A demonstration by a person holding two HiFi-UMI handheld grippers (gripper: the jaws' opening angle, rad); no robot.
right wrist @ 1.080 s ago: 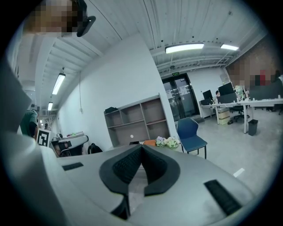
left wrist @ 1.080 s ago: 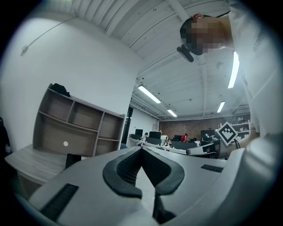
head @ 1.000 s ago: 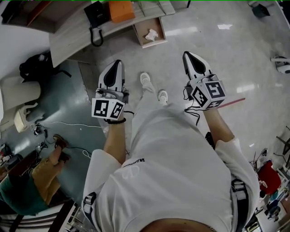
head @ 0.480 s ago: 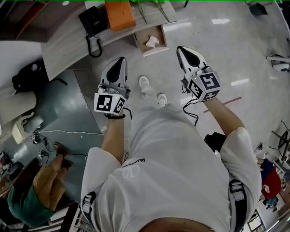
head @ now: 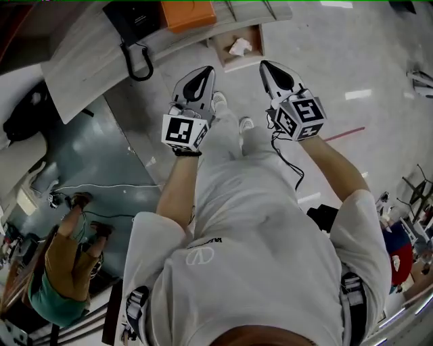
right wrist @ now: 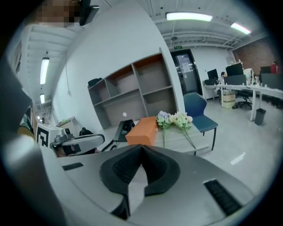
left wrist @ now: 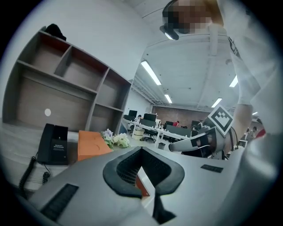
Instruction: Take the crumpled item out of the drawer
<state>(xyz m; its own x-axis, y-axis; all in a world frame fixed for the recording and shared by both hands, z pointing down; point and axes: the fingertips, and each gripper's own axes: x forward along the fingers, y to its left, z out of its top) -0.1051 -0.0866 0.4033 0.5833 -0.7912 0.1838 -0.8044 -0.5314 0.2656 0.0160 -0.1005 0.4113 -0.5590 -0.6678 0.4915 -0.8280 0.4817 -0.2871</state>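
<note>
Room: big office with a shiny pale floor (head: pixel 352 61), seen from over the person's white shirt.
Left tongs (head: pixel 203 71): clenched, with nothing between them. They are held out in front and point toward the drawer.
Right tongs (head: pixel 265 65): clenched too and empty, just right of the left ones.
Drawer (head: pixel 233 65): pulled open under the tabletop (head: pixel 81 61), just past the tips of both tongs. Nothing touches it.
Crumpled item (head: pixel 240 46): a white ball lying inside the drawer.
Far things: a black phone (head: pixel 128 17) and an orange box (head: pixel 188 12) sit on the tabletop, left of the drawer.
Done so far: the drawer is open and the tongs face it.
Left to do: almost all of it, I think. One pair of tongs must open, reach in, pinch the ball and lift it out.
</note>
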